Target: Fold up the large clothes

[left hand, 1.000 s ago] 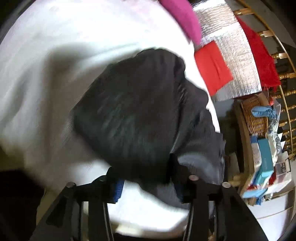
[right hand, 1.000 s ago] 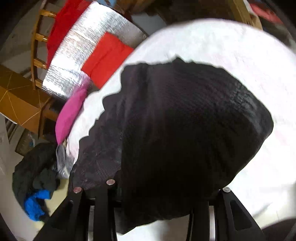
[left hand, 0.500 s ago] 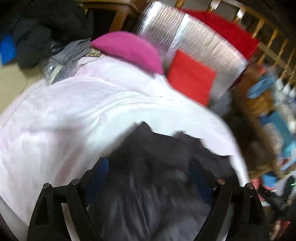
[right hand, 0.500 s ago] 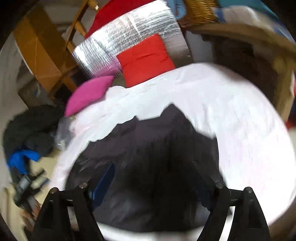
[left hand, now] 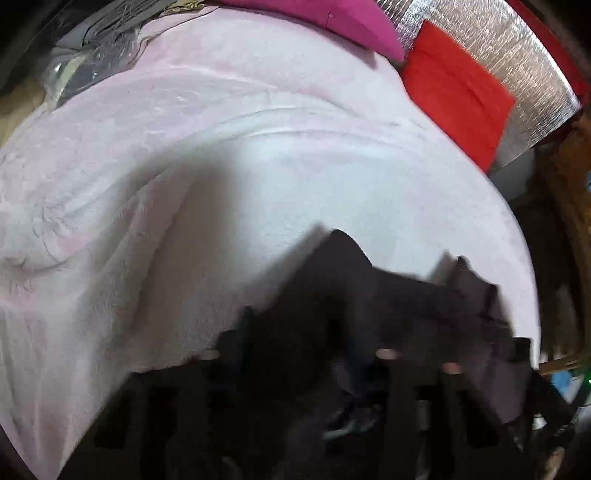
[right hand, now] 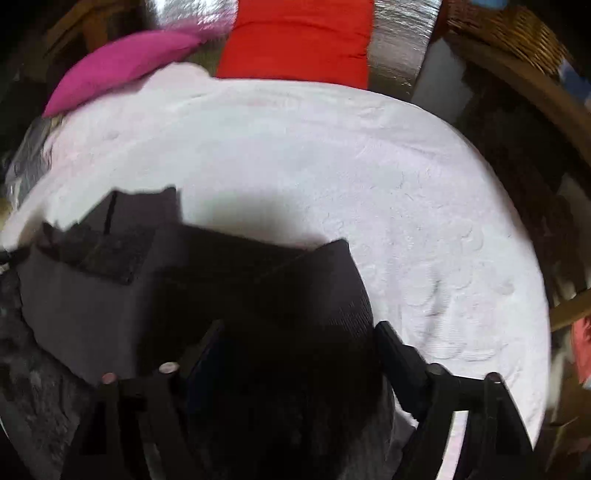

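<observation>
A dark grey-black garment [left hand: 369, 295] lies bunched on the pale pink blanket [left hand: 184, 184] of a bed. In the left wrist view it covers my left gripper [left hand: 295, 365], whose fingers are blurred and mostly hidden under the cloth. In the right wrist view the garment [right hand: 184, 288] lies folded over the near edge and fills the gap of my right gripper [right hand: 295, 343]. Its fingers [right hand: 399, 350] stand wide apart, open, with cloth lying between them.
A magenta pillow [left hand: 332, 18], a red cushion [left hand: 461, 88] and a silver foil sheet [left hand: 517, 74] lie at the bed's far end. A wooden rail with a wicker basket [right hand: 517, 33] stands to the right. The blanket [right hand: 406, 184] is bare beyond the garment.
Both grippers opened after one second ago and let the garment drop on the bed. Both have since moved lower and closer over the garment's near edge.
</observation>
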### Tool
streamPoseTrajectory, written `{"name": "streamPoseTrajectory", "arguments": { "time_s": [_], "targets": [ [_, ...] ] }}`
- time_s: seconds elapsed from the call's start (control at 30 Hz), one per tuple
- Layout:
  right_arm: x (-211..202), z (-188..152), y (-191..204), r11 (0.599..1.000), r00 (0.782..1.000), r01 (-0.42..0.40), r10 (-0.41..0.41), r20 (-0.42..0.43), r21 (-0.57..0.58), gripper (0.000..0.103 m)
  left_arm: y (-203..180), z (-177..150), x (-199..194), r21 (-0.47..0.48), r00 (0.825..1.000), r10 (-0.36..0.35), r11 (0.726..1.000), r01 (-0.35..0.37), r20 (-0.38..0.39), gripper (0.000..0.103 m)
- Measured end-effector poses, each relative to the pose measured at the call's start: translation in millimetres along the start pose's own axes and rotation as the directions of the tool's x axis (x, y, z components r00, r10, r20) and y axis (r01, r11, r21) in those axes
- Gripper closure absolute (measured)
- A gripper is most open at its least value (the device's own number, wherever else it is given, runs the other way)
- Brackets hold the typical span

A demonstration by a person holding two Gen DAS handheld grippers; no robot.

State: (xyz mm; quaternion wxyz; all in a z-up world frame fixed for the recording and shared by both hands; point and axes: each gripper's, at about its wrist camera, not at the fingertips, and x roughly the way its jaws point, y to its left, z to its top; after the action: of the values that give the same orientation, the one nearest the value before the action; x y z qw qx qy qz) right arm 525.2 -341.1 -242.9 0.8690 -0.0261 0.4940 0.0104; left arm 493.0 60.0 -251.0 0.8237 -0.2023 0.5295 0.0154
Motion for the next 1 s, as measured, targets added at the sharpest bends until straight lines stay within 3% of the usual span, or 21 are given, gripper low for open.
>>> {"name": "streamPoseTrajectory", "arguments": {
  "time_s": [0.03, 0.07, 0.1, 0.27, 0.37, 0.43, 0.5, 0.6, 0.63, 0.7, 0.73, 0.77, 0.83, 0.87, 0.93, 1.0],
  "targets": [
    [-4, -1, -2, 0.999, 0.999, 0.033, -0.033, 0.02, 0.006, 0.062, -2, 1, -3, 0.006, 1.0, -0.013, 1.0, 0.013, 0.015, 0.074],
    [-8, 0, -2, 0.998, 0.997, 0.057, -0.057, 0.046, 0.009, 0.084, -6, 2, -8, 0.017, 0.999, -0.035, 0.999, 0.034, 0.035, 0.079],
    [-16, 0, -5, 0.998, 0.995, 0.063, -0.064, 0.08, 0.019, 0.089, -9, 2, -16, 0.033, 0.997, -0.053, 0.998, 0.051, 0.061, 0.081],
    [-48, -2, -41, 0.984, 0.969, 0.055, -0.094, 0.23, 0.17, 0.096, -30, 4, -41, 0.101, 0.973, -0.067, 0.994, 0.045, 0.22, 0.082],
    [-27, -10, -66, 0.955, 0.976, 0.012, -0.075, 0.203, 0.295, 0.096, -23, 9, -11, 0.064, 0.987, 0.004, 0.998, -0.015, 0.163, 0.081],
    [-7, -22, -77, 0.934, 0.986, -0.013, -0.048, 0.161, 0.357, 0.096, -17, 8, 15, 0.042, 0.997, 0.05, 0.998, -0.053, 0.061, 0.078],
    [-4, -33, -84, 0.907, 0.988, -0.098, 0.039, 0.152, 0.408, 0.096, -15, 8, 16, 0.037, 0.997, 0.061, 0.997, -0.062, 0.04, 0.075],
    [-27, -46, -99, 0.855, 0.967, -0.227, 0.14, 0.215, 0.466, 0.095, -22, 7, -6, 0.042, 0.997, 0.043, 0.998, -0.046, 0.059, 0.06],
    [-36, -50, -101, 0.842, 0.958, -0.263, 0.171, 0.23, 0.472, 0.095, -24, 5, -15, 0.041, 0.998, 0.028, 0.999, -0.03, 0.057, 0.046],
    [-62, -61, -104, 0.821, 0.943, -0.313, 0.212, 0.255, 0.477, 0.093, -27, -2, -38, 0.055, 0.995, -0.02, 0.998, 0.015, 0.095, 0.04],
    [-73, -68, -103, 0.823, 0.939, -0.326, 0.222, 0.263, 0.466, 0.091, -30, -8, -50, 0.075, 0.993, -0.033, 0.997, 0.024, 0.115, 0.04],
    [-82, -78, -97, 0.828, 0.936, -0.332, 0.229, 0.268, 0.453, 0.082, -33, -15, -60, 0.103, 0.991, -0.038, 0.994, 0.025, 0.132, 0.039],
    [-100, -95, -86, 0.843, 0.936, -0.332, 0.238, 0.259, 0.423, 0.044, -36, -31, -76, 0.147, 0.988, -0.038, 0.989, 0.016, 0.152, 0.038],
    [-104, -99, -81, 0.847, 0.932, -0.337, 0.238, 0.274, 0.411, 0.009, -36, -38, -81, 0.161, 0.987, -0.04, 0.987, 0.015, 0.158, 0.038],
    [-118, -120, -71, 0.866, 0.925, -0.323, 0.203, 0.32, 0.381, 0.005, -34, -59, -89, 0.203, 0.987, -0.042, 0.979, 0.01, 0.156, 0.038],
    [-119, -135, -64, 0.887, 0.938, -0.288, 0.185, 0.294, 0.36, 0.005, -29, -77, -97, 0.237, 0.988, -0.035, 0.972, -0.001, 0.15, 0.038]
  ]
}}
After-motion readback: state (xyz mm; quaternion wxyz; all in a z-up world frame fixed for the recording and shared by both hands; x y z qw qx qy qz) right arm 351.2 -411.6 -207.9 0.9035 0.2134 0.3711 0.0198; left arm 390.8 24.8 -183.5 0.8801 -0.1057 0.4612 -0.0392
